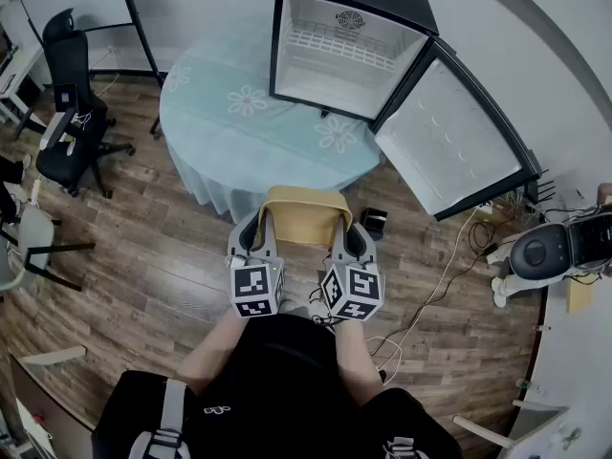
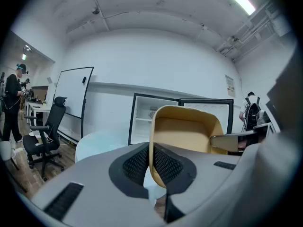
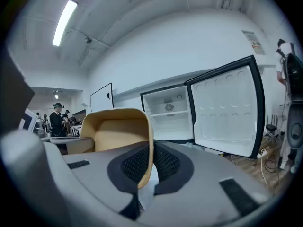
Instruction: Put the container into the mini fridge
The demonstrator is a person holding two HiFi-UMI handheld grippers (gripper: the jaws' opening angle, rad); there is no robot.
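Observation:
A tan open-topped container [image 1: 304, 214] hangs in the air in front of the round table, carried between both grippers. My left gripper [image 1: 264, 220] is shut on its left wall [image 2: 152, 145], the black pads pressing the thin rim from both sides. My right gripper [image 1: 344, 228] is shut on its right wall [image 3: 149, 151] in the same way. The mini fridge [image 1: 346, 44] stands on the table with its door [image 1: 451, 140] swung wide open to the right. Its white inside with a wire shelf [image 1: 330, 44] shows beyond the container in both gripper views.
The round table [image 1: 239, 127] has a pale green flowered cloth. A black office chair [image 1: 65, 84] stands at the left, a whiteboard [image 2: 71, 98] behind it. Cables and a small black box [image 1: 375, 224] lie on the wood floor at the right. People stand far off at both sides.

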